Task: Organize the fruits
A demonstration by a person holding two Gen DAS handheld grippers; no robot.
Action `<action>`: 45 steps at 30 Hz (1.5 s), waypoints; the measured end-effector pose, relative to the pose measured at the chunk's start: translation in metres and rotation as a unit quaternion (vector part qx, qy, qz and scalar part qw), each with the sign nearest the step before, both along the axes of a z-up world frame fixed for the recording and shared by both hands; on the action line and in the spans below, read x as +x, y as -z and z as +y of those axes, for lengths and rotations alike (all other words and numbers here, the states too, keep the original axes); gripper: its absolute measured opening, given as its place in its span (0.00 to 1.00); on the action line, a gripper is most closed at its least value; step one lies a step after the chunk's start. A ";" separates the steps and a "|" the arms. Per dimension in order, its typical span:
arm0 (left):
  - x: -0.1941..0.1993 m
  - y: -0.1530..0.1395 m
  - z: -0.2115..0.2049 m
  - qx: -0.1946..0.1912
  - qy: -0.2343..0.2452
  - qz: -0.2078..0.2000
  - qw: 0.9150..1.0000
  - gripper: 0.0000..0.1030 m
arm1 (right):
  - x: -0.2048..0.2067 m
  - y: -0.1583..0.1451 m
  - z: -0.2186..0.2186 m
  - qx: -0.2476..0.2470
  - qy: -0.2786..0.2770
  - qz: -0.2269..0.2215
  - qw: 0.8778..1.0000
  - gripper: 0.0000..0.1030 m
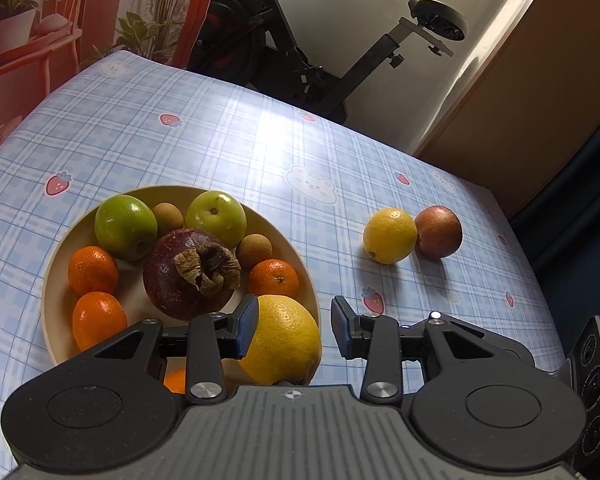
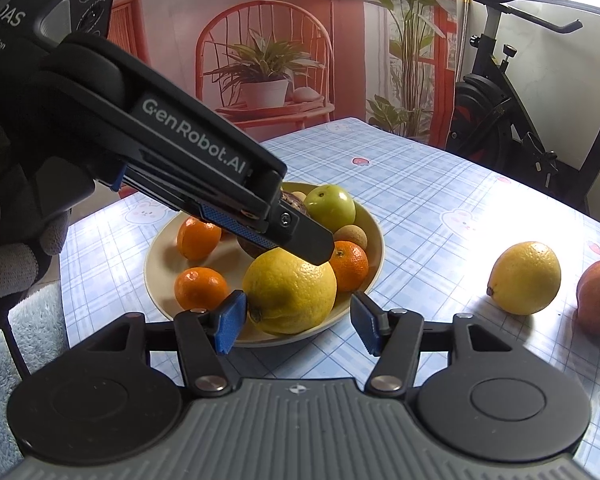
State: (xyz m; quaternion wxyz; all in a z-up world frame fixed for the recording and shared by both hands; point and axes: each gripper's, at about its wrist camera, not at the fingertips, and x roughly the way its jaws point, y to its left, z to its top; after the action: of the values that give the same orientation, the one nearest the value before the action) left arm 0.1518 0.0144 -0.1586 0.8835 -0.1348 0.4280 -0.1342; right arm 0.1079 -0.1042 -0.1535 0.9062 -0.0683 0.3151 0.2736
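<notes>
A cream plate (image 1: 49, 280) holds two green apples (image 1: 126, 226), a dark mangosteen (image 1: 188, 276), several tangerines (image 1: 93, 270) and small brown longans. A large yellow citrus (image 1: 284, 340) sits at its near rim. My left gripper (image 1: 294, 328) hovers open over that citrus; the right wrist view shows its fingers (image 2: 308, 240) resting on top. My right gripper (image 2: 298, 322) stands open around the same citrus (image 2: 290, 292), with a gap at the right pad. A lemon (image 1: 390, 235) and a reddish-brown fruit (image 1: 439, 232) lie on the checked tablecloth right of the plate.
An exercise bike (image 1: 300, 60) stands beyond the table's far edge. A wooden cabinet (image 1: 540, 100) is at the back right. A gloved hand (image 2: 4, 240) holds the left gripper. A blue rug (image 2: 16, 340) lies on the floor to the left.
</notes>
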 end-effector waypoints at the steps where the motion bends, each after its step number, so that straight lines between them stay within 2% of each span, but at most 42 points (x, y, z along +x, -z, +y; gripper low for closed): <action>1: 0.000 0.000 0.001 -0.002 -0.001 0.001 1.000 0.40 | 0.000 -0.001 0.000 -0.002 0.000 -0.001 1.000 0.58; 5: -0.001 -0.006 0.000 0.011 -0.007 -0.010 1.000 0.40 | -0.005 -0.005 -0.001 -0.015 -0.007 -0.016 1.000 0.58; 12: -0.001 -0.020 -0.006 0.029 -0.002 -0.034 0.999 0.40 | -0.010 -0.010 -0.024 0.002 0.011 -0.027 1.000 0.58; 22: 0.010 -0.025 -0.028 0.047 0.015 -0.047 0.998 0.40 | -0.001 -0.007 -0.077 0.005 0.077 -0.032 0.997 0.58; 29: 0.032 -0.026 -0.055 0.066 0.031 -0.059 0.996 0.40 | 0.020 0.006 -0.113 0.002 0.135 -0.033 0.990 0.58; 32: 0.043 -0.028 -0.068 0.082 0.034 -0.068 0.994 0.40 | 0.028 0.013 -0.120 0.002 0.144 -0.030 0.989 0.58; 40: 0.074 -0.024 -0.090 0.088 0.049 -0.067 0.993 0.40 | 0.048 0.022 -0.122 0.005 0.139 -0.022 0.990 0.58; 45: 0.083 -0.012 -0.100 0.106 0.077 -0.069 0.989 0.42 | 0.054 0.023 -0.135 0.032 0.158 -0.010 0.987 0.58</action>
State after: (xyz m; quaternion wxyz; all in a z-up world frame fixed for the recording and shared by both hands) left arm 0.2350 -0.0860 -0.1464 0.9070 0.0027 0.3873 -0.1651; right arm 0.1618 -0.2395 -0.1764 0.9430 0.0091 0.3035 0.1361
